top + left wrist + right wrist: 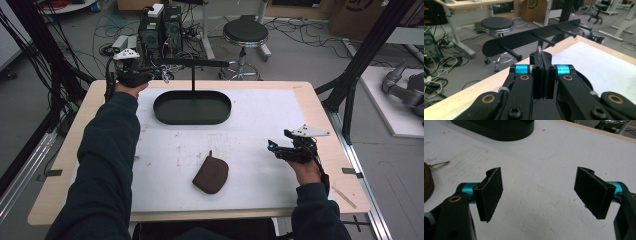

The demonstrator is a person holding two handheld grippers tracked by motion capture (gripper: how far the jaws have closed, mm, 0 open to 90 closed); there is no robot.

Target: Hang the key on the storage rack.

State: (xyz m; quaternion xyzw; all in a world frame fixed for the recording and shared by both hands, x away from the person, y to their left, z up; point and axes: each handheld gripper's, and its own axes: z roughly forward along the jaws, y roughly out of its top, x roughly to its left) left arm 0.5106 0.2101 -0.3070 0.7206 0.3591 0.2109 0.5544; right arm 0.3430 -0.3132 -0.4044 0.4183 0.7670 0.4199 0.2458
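Near the rack [531, 37], the left gripper [541, 53] pinches a small ring [539, 49]; the right gripper [539, 192] gapes above the tabletop [544, 202].

A black stand [192, 106] sits in the upper middle of the high view: an oval tray base lying flat on the white counter top, a thin upright post rising from its far edge, and a flat crossbar with several short pegs [531, 38]. A small metal ring [539, 49] shows pinched near the bar's left end. A brown zippered pouch [211, 174] lies flat at lower centre, its pull pointing up the frame.
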